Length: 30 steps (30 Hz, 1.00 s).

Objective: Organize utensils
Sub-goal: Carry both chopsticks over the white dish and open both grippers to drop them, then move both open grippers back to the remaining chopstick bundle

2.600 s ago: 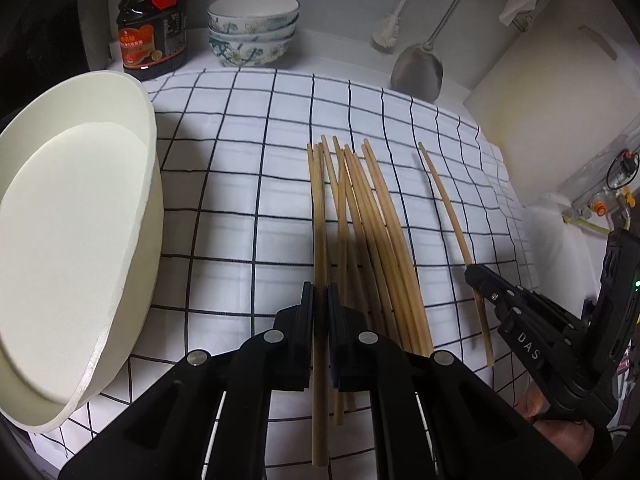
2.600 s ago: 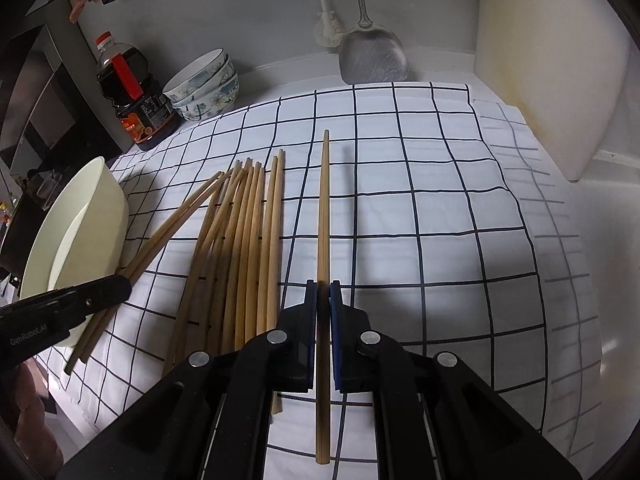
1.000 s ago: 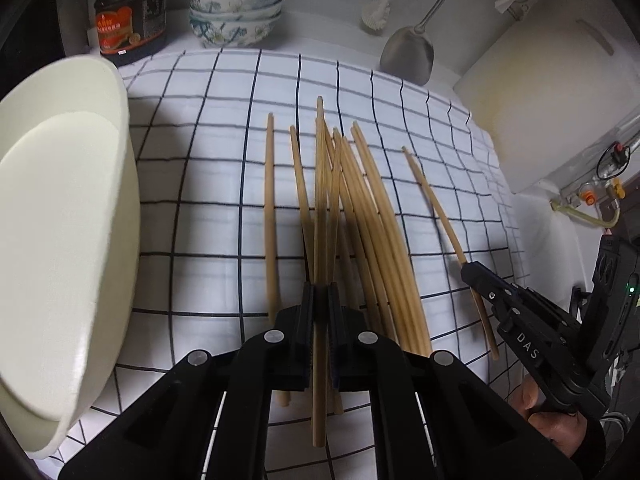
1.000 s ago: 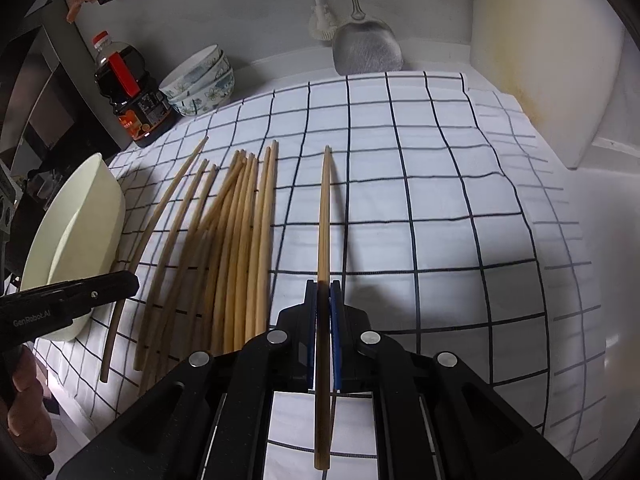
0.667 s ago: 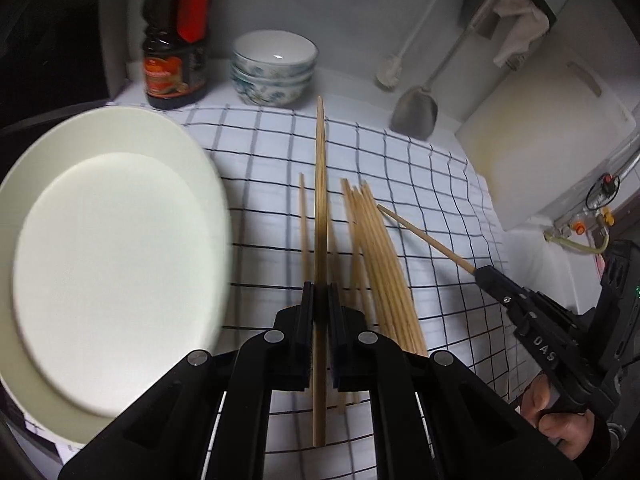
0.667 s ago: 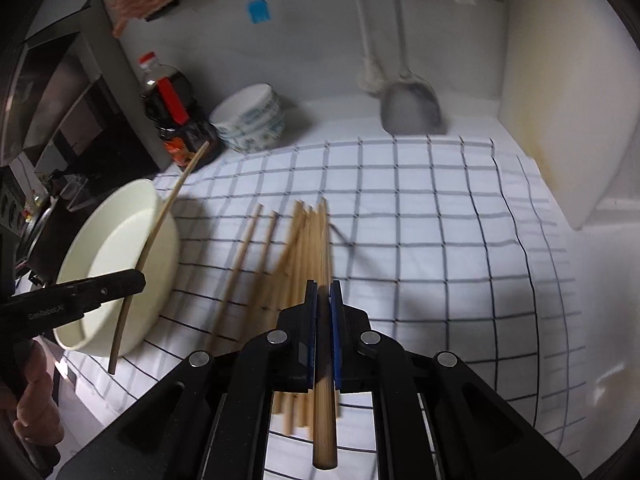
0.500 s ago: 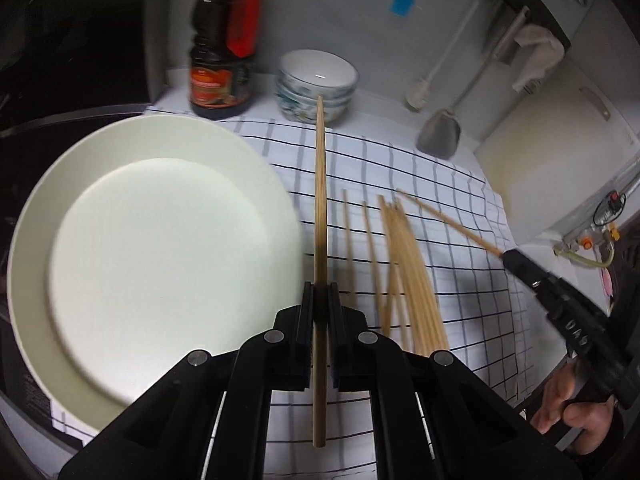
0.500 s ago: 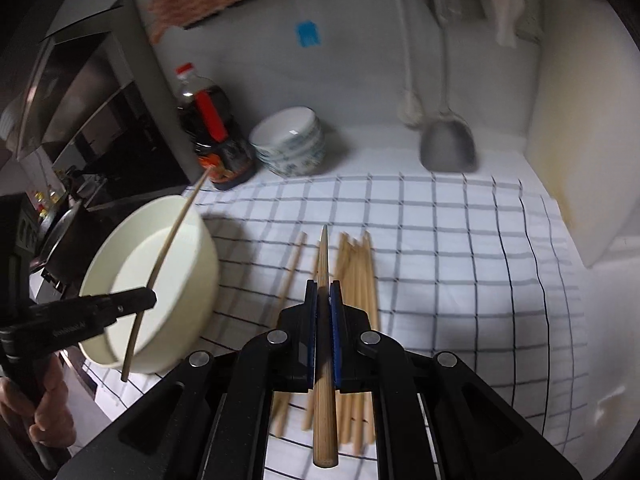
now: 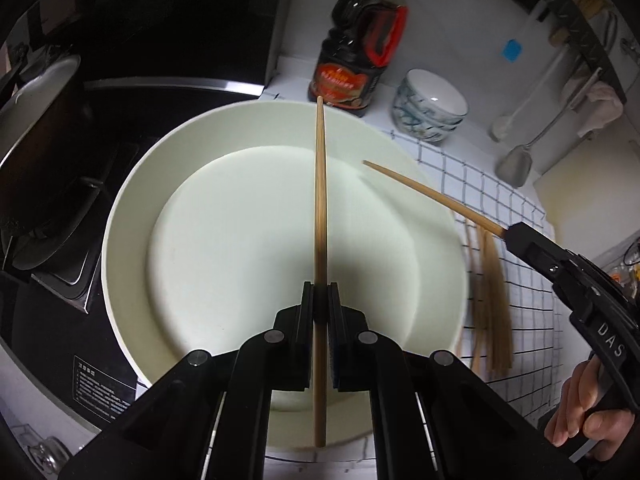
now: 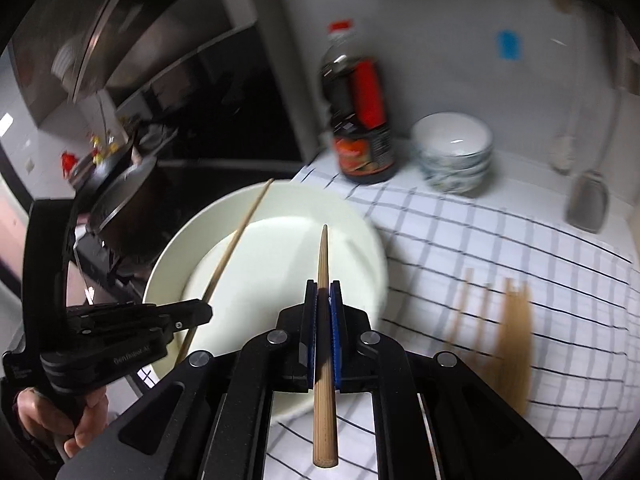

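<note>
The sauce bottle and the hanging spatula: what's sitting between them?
A stack of bowls stands between the bottle and the spatula, clearest in the left wrist view.

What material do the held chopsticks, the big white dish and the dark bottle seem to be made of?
Chopstick in the left gripper and chopstick in the right gripper: probably bamboo or wood, matte tan with fine lengthwise grain. White dish: smooth, evenly off-white with a dull sheen, perhaps ceramic or melamine; the look leaves it open. Dark bottle: clear glossy wall, red cap and handle, likely plastic.
</note>
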Available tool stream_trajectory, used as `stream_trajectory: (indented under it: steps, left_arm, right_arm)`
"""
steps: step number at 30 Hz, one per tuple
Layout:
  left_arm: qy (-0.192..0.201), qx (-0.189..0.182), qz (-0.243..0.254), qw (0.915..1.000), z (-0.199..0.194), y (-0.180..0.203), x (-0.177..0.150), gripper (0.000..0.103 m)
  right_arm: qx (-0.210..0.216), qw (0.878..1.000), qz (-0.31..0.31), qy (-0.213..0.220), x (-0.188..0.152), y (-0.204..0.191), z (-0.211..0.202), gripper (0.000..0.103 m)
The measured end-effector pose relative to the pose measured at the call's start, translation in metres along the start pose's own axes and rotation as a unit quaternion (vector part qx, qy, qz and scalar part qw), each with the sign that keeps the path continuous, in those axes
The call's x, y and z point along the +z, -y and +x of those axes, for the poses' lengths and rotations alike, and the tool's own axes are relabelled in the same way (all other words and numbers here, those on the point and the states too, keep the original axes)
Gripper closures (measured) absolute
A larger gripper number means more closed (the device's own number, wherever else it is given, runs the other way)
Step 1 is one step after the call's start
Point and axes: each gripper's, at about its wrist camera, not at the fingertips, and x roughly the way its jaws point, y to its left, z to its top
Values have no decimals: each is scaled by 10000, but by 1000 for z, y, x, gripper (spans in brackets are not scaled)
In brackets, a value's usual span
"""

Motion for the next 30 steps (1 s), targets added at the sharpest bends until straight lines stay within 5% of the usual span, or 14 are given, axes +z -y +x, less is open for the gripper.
stream_trajectory:
  steps: [9,11,12,13,15,30]
  left_arm:
    - [-148,222,36,9996,20,-20,14,94]
    - [-78,297,-14,9995,16,-24,15,83]
    - [-27,336,-29,9994,14,-25,16,67]
    - [59,418,-51,9991,10,-27,15,47]
    - [295,535,-108,9981,0,-31,13,29]
    - [491,587,-147,9970,-25,-11,-15,18]
  right_arm:
    - [-56,9994,-104,-322,13,-20,41,94]
    - [-183,9995,-17,-251,13,-17,36,67]
    - [-213,9997,33,-125,12,-15,30,54]
    - [-244,9997,59,-23,11,-12,24,53]
    - [-374,9993,61,49,9,-5,13,53]
    - [-832,9937,737,-163,-51,54,-45,46]
